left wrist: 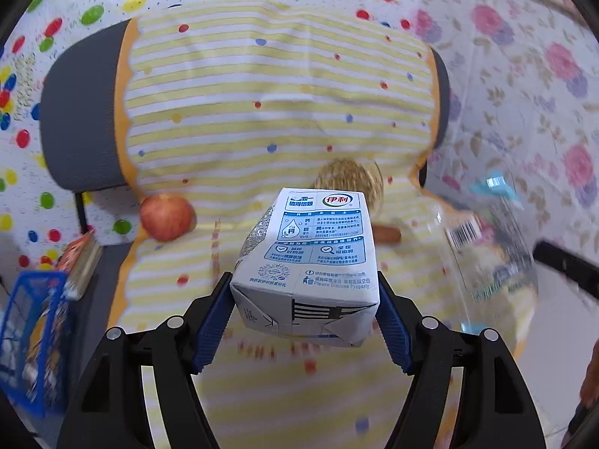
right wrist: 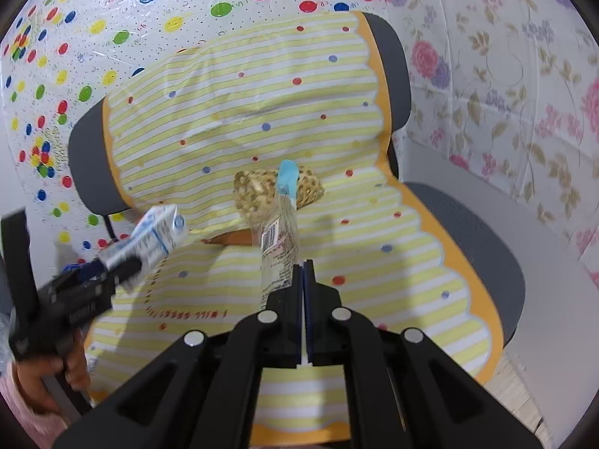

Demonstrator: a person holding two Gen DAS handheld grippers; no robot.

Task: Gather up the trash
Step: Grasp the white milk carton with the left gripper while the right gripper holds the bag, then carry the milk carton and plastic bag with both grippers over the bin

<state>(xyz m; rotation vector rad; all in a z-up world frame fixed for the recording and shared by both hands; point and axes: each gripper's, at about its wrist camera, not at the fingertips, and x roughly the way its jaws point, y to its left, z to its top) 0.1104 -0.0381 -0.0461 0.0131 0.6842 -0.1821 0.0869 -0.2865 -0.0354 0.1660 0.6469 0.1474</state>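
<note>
The milk carton (left wrist: pixel 305 262) is clamped between the blue pads of the left gripper (left wrist: pixel 305 310), held in the air above the near part of the chair seat, its folded bottom toward the camera. That grip across the two broad sides suits a light empty box being carried off as trash. Its panel carries the red-and-green 伊利 logo, blue information boxes in Chinese too fine to read, a round code and the line "Please Dispose Properly". To its right the clear plastic bottle (right wrist: pixel 280 239) hangs from the right gripper (right wrist: pixel 303 273), whose jaws are pressed nearly together on the thin crushed base, so that the pale blue cap (right wrist: pixel 287 181) points to the far side; a barcode label shows on it, the rest blurred. Both pieces look already picked up. Behind them, on the yellow-striped cloth (right wrist: pixel 374 224) draped over the grey chair (right wrist: pixel 483 239), lie an apple (left wrist: pixel 167 217) at the left and a round woven thing (right wrist: pixel 258 191). The cloth bears red lettering that reads "I WILL GREET".
</note>
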